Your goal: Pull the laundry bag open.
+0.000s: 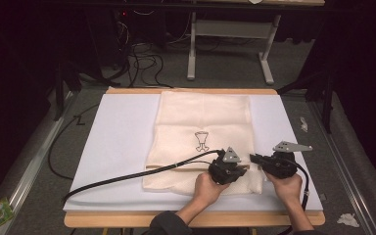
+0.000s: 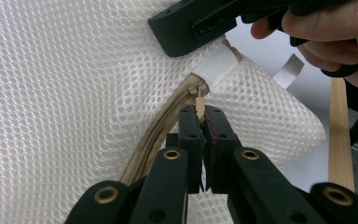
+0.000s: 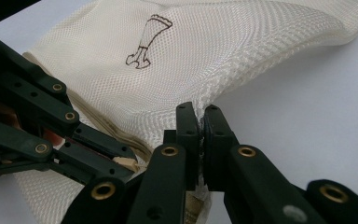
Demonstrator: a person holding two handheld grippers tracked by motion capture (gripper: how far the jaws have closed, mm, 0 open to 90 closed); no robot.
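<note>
The cream mesh laundry bag lies flat mid-desk; the left gripper pinches its zipper pull; the right gripper clamps the bag's near-right corner.

dark room, grey floor, cables

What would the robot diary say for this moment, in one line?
left gripper: shut on zipper pull | right gripper: shut on mesh bag corner | bag flat on table
</note>
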